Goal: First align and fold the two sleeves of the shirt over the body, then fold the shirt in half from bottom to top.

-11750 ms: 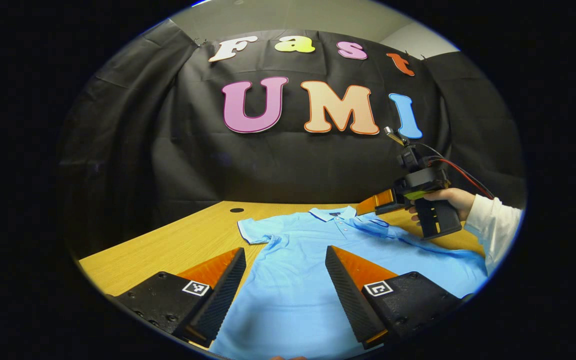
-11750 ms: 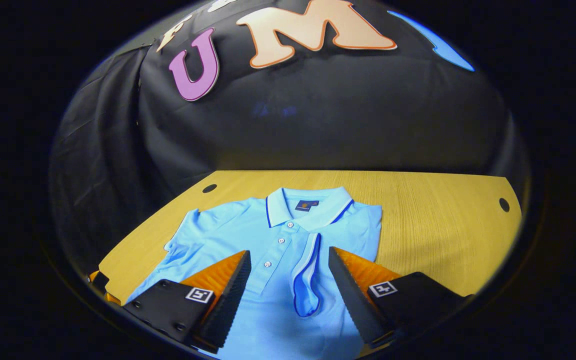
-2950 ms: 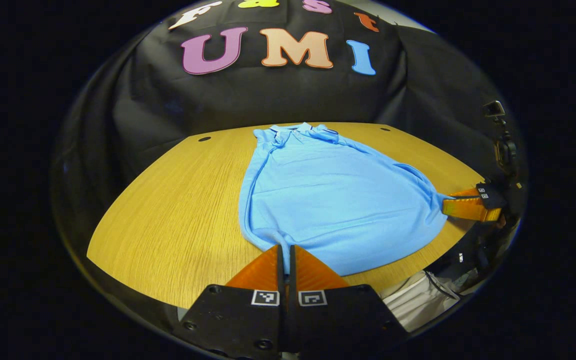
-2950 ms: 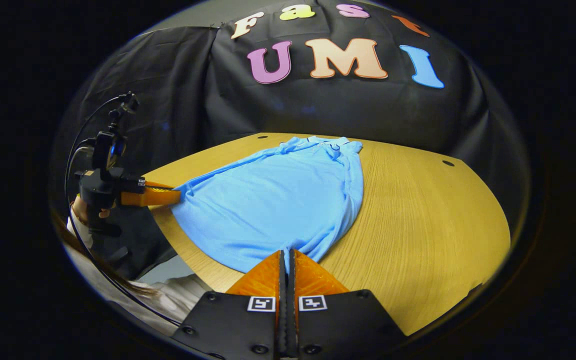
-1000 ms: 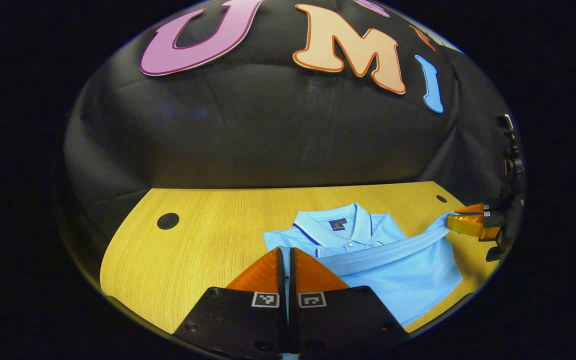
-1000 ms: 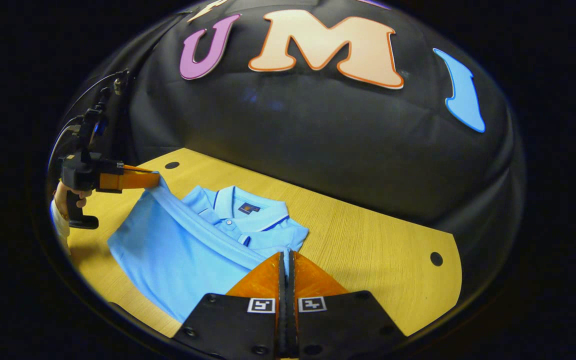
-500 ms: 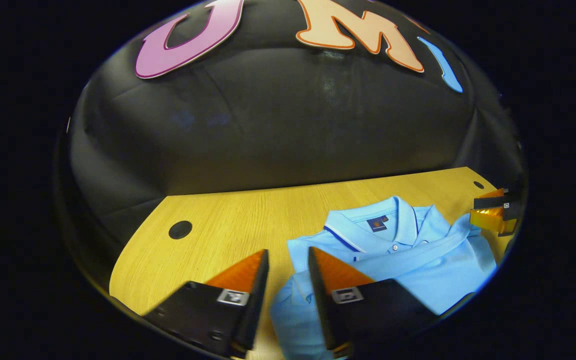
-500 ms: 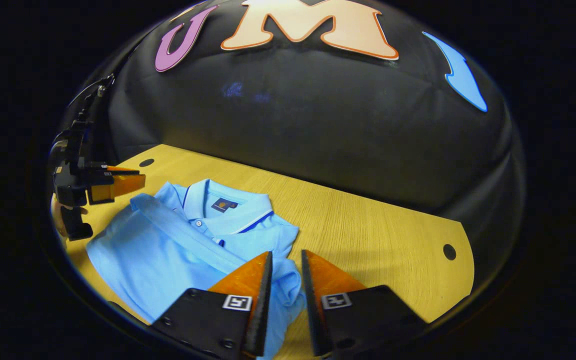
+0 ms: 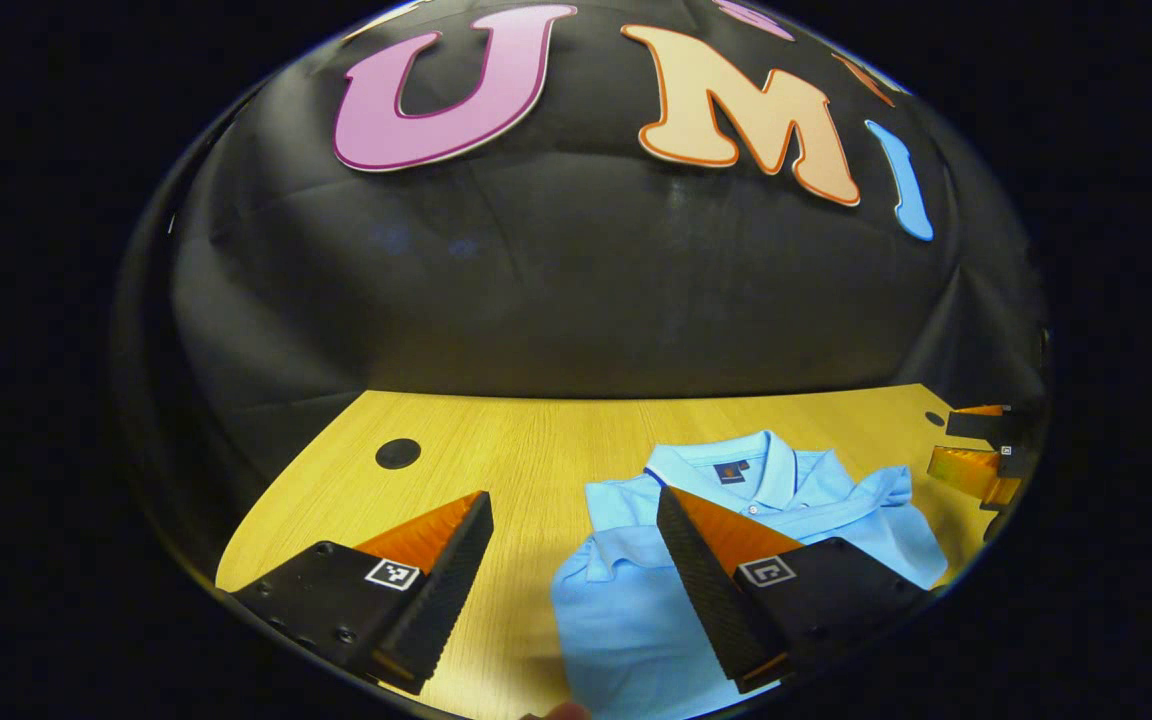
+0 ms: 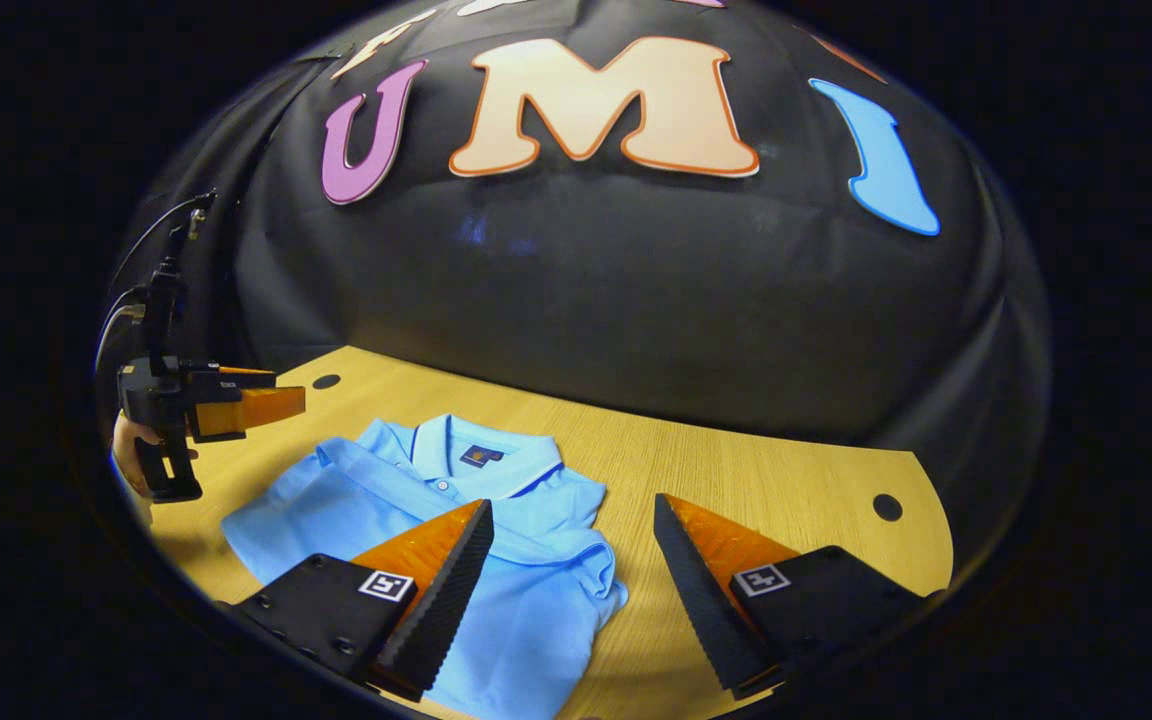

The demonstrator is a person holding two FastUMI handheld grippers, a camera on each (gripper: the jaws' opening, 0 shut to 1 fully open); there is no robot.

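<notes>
A light blue polo shirt (image 10: 456,530) lies folded on the wooden table (image 10: 756,480), collar toward the black cloth wall. In the left gripper view, the left tool (image 9: 576,520) hovers with fingers spread wide, the shirt beneath its right-hand finger. In the right gripper view, the right tool (image 10: 571,530) is likewise spread, holding nothing, the shirt under its left-hand finger.

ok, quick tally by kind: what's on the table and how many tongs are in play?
Light blue polo shirt, folded: 1
Tongs: 2, left tongs, right tongs, both open
Wooden table: 1
Total: 4
</notes>
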